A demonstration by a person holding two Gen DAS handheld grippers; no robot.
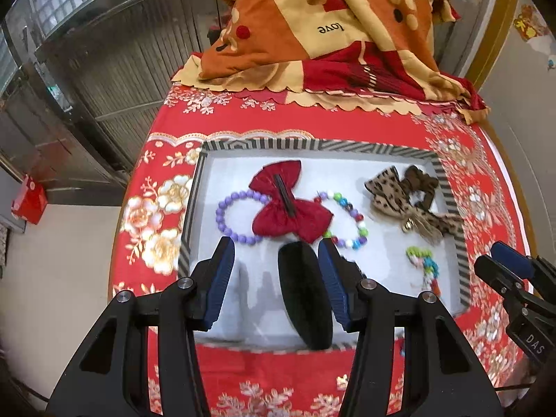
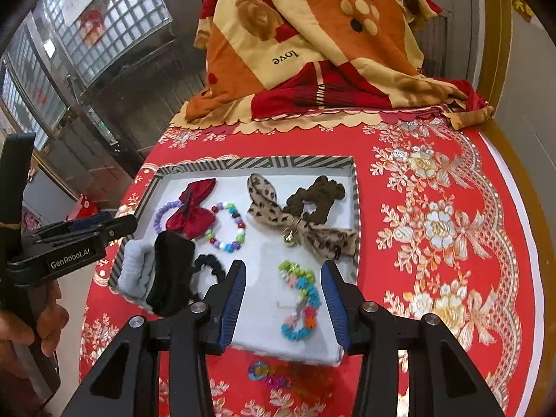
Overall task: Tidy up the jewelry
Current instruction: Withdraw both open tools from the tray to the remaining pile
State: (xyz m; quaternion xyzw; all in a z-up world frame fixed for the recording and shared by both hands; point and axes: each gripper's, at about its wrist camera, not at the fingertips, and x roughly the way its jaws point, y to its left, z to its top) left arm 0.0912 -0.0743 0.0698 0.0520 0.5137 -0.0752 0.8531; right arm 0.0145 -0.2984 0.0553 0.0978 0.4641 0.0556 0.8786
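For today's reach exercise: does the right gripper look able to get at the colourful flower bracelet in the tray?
Probably yes: the right gripper is open, the flower bracelet lies between its fingers' line, and nothing covers it.

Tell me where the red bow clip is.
The red bow clip lies in the striped-rim tray, left of centre in both wrist views, overlapping the purple bead bracelet and touching the multicoloured bead bracelet.

Tray (image 2: 354, 187) on the bedspread (image 2: 434, 229), quilt (image 2: 312, 52) heaped behind it. Inside, along the far side from left to right: plain bead bracelet (image 2: 161, 215), bow clip (image 2: 189, 213) overlapping it, mixed bead bracelet (image 2: 227, 231), patterned bow (image 2: 302, 224), scrunchie (image 2: 321, 196). Nearer (right half): flower-bead string (image 2: 300, 300). Near left corner: folded cloth (image 2: 137, 271), velvet piece (image 2: 172, 272), small scrunchie (image 2: 206, 269). Before the tray: chain links (image 2: 269, 377).
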